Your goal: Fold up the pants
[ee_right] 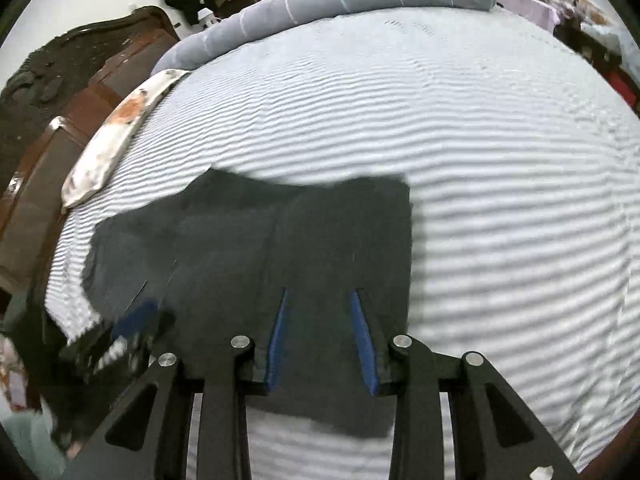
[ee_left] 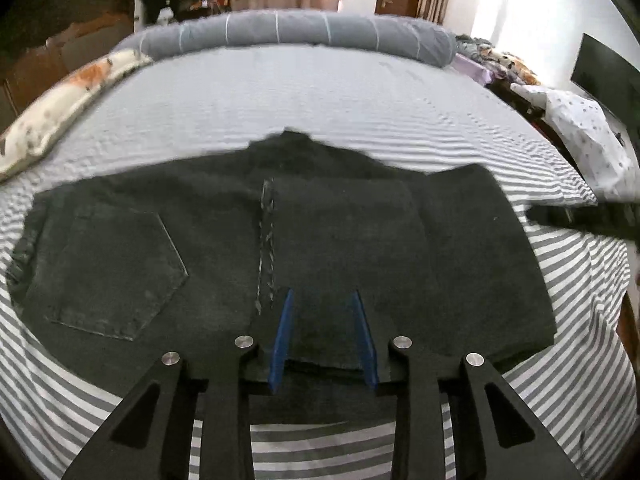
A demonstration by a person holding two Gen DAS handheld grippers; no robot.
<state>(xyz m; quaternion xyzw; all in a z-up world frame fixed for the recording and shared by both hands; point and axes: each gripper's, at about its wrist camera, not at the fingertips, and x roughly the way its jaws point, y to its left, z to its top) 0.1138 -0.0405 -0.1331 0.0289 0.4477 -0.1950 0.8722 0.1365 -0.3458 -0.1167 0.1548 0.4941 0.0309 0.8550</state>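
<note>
Black denim pants (ee_left: 360, 220) lie folded flat on the grey-and-white striped bed sheet (ee_left: 320, 92), a back pocket (ee_left: 112, 268) showing at the left. My left gripper (ee_left: 322, 292) hovers over the near edge of the pants, jaws open, nothing pinched between the blue fingers. A dark blurred shape at the right edge, likely my right gripper (ee_left: 580, 220), sits beside the pants. In the right wrist view the pants (ee_right: 240, 240) look blurred, and my right gripper (ee_right: 320, 291) stands open above their right part. The left gripper (ee_right: 132, 320) shows blurred at lower left.
A rolled grey blanket (ee_left: 300, 28) lies along the bed's far edge. A floral pillow (ee_left: 68, 96) rests at the left by the dark wooden headboard (ee_left: 60, 40). A white spotted cloth (ee_left: 580, 128) lies off the bed at the right.
</note>
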